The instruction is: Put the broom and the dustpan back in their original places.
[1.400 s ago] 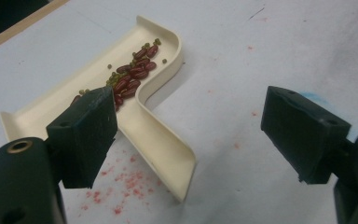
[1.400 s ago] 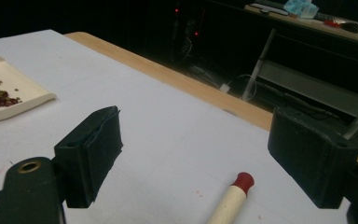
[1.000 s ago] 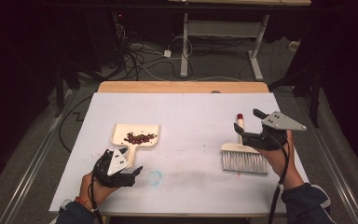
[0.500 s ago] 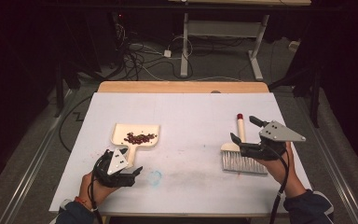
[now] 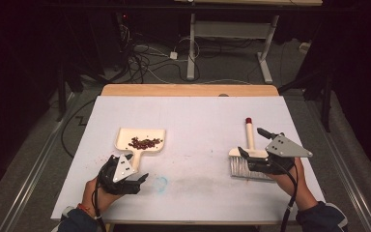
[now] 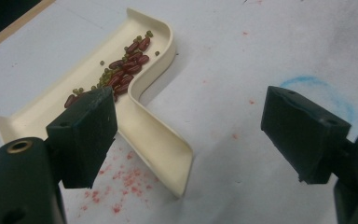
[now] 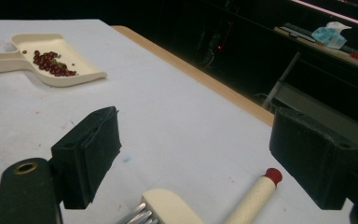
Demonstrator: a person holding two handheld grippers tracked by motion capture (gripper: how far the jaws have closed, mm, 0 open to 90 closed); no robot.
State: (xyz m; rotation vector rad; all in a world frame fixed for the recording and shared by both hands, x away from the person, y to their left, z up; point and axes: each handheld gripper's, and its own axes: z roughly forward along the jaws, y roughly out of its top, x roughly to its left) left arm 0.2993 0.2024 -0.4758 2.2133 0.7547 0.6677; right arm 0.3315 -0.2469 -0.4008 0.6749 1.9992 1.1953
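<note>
A cream dustpan holding red and green beans lies left of centre on the white table. My left gripper stands open just behind the dustpan's handle; the handle's end lies between the jaws, nearer the left one, untouched. A cream hand brush with a red-tipped handle lies flat at the right. My right gripper hangs open just above the brush, one jaw on each side of its handle. The brush head sits low between the jaws.
A blue chalk ring and red smudges mark the table near my left gripper. The table's wooden far edge borders a dark floor with cables and a desk frame.
My right gripper has come down and back toward the person, over the brush. The brush, the dustpan and my left gripper have stayed put.
</note>
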